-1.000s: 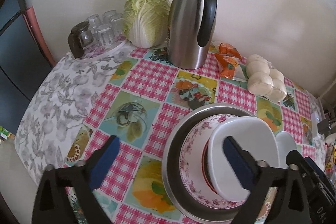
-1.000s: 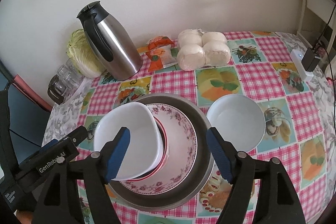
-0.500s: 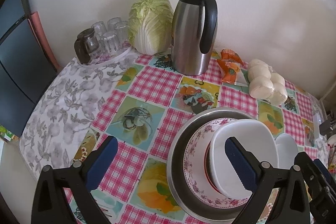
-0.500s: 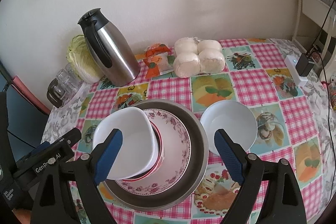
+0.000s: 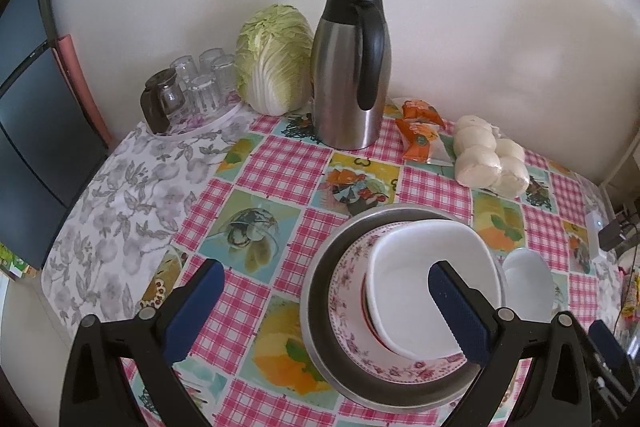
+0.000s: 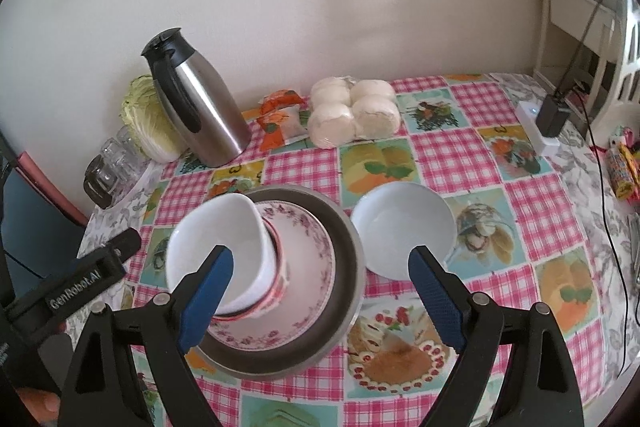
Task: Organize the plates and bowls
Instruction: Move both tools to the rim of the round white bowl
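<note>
A stack stands on the checked tablecloth: a metal pan point(image 5: 316, 291) point(image 6: 348, 267), a floral plate point(image 5: 348, 291) point(image 6: 308, 255) in it, and a red-rimmed bowl point(image 6: 276, 283) on that. On top, a white squarish bowl point(image 5: 420, 263) point(image 6: 212, 231) rests tilted. A round white bowl point(image 6: 404, 227) point(image 5: 528, 279) sits alone just right of the pan. My left gripper point(image 5: 326, 271) hovers open above the stack's left side, holding nothing. Over the gap between the stack and the round bowl, my right gripper point(image 6: 320, 259) is open wide and empty.
Along the back wall stand a steel thermos jug point(image 5: 348, 67), a cabbage point(image 5: 272, 59), several glasses on a tray point(image 5: 192, 87), orange snack packets point(image 5: 418, 131) and wrapped buns point(image 5: 488, 159). A white power strip with a charger point(image 6: 540, 123) lies at the right edge.
Both grippers have drawn back and risen, so the stack looks smaller and farther away. The right jaws have spread wider. The dishes have not moved.
</note>
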